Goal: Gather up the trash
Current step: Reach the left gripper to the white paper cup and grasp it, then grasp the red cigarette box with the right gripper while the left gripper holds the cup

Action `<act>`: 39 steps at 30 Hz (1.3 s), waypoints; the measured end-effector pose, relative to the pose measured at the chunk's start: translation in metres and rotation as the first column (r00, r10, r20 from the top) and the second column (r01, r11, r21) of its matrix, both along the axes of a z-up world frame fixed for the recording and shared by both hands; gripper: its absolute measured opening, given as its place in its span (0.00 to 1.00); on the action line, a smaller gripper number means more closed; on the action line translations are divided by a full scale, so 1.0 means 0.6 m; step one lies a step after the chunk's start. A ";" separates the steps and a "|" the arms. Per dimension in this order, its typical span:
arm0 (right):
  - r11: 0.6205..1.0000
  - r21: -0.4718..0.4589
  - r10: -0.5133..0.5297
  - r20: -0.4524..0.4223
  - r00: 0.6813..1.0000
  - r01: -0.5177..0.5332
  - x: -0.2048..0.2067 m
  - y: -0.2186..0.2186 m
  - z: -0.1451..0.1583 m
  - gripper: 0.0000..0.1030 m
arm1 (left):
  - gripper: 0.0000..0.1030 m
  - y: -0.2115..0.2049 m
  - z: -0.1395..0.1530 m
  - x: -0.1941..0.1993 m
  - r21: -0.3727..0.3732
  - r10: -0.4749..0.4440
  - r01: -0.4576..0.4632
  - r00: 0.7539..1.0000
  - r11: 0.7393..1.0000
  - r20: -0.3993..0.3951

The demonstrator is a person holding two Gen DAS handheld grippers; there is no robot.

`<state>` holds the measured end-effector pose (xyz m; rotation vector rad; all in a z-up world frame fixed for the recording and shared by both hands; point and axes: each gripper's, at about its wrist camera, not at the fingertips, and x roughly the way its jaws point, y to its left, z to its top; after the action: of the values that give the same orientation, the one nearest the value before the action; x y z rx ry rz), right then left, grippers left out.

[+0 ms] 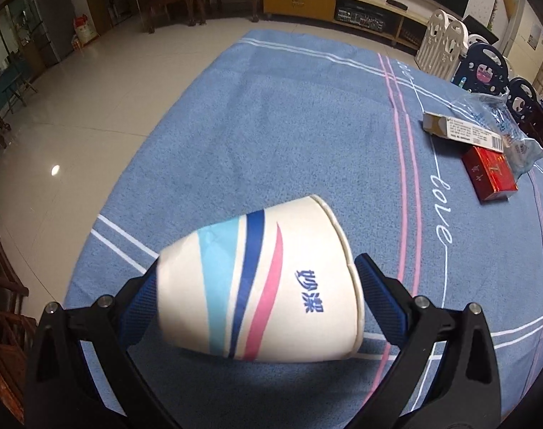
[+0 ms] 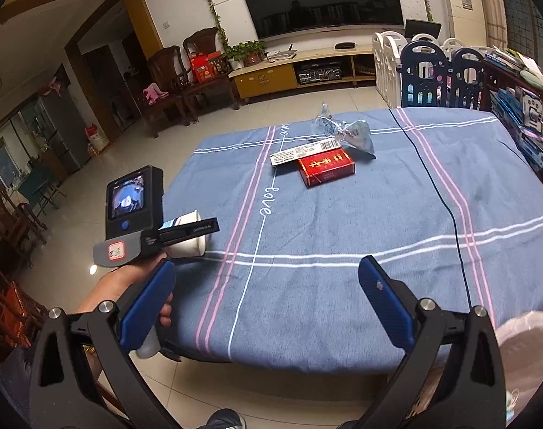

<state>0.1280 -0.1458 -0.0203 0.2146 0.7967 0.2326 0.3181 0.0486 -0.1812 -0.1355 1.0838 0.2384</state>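
My left gripper (image 1: 257,282) is shut on a white paper cup (image 1: 260,282) with blue and pink stripes, held on its side above the near left part of the blue tablecloth (image 1: 271,136). The cup also shows in the right wrist view (image 2: 187,236), under the left gripper (image 2: 185,239). A red cigarette pack (image 2: 325,169), a long white carton (image 2: 303,152) and a crumpled clear plastic bag (image 2: 346,130) lie together at the far middle of the table. They show at the right in the left wrist view: pack (image 1: 489,173), carton (image 1: 461,130), bag (image 1: 504,121). My right gripper (image 2: 266,304) is open and empty over the near table edge.
White and navy baby fence panels (image 2: 432,68) stand beyond the table at the right. A TV cabinet (image 2: 296,69) and wooden chairs (image 2: 171,75) line the far wall. Shelves with boxes (image 2: 529,121) stand close to the table's right side. Tiled floor (image 1: 74,125) lies left of the table.
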 end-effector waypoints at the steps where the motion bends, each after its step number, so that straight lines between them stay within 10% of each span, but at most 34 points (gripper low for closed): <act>1: 1.000 -0.013 0.011 -0.012 1.000 -0.011 0.021 0.001 -0.007 0.97 | 0.96 0.001 -0.005 0.003 -0.012 -0.003 0.003 1.000 1.000 -0.012; 10: 0.984 -0.163 0.060 -0.031 0.998 -0.065 0.248 -0.011 -0.077 0.97 | 0.84 -0.006 0.088 -0.040 -0.060 -0.075 0.082 0.992 0.995 0.103; 21: 0.949 -0.284 0.080 -0.193 0.978 -0.134 0.460 0.014 -0.182 0.97 | 0.84 -0.037 0.270 -0.180 -0.036 -0.127 0.150 0.922 0.988 0.367; 26: 0.935 -0.334 0.067 -0.172 0.983 -0.122 0.470 0.023 -0.199 0.96 | 0.84 -0.045 0.260 -0.167 -0.051 -0.139 0.167 0.927 0.985 0.348; 31: 0.907 -0.400 0.074 -0.149 0.986 -0.128 0.439 0.031 -0.194 0.66 | 0.84 -0.055 0.255 -0.162 -0.050 -0.153 0.180 0.927 0.982 0.343; 39: 0.923 -0.357 0.083 -0.175 0.981 -0.142 0.448 -0.007 -0.183 0.88 | 0.84 -0.045 0.255 -0.164 -0.076 -0.149 0.185 0.930 0.980 0.335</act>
<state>0.3965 -0.1503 -0.1300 -0.1712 0.9953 0.1711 0.2196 0.0213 -0.0282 -0.1710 0.7695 0.0015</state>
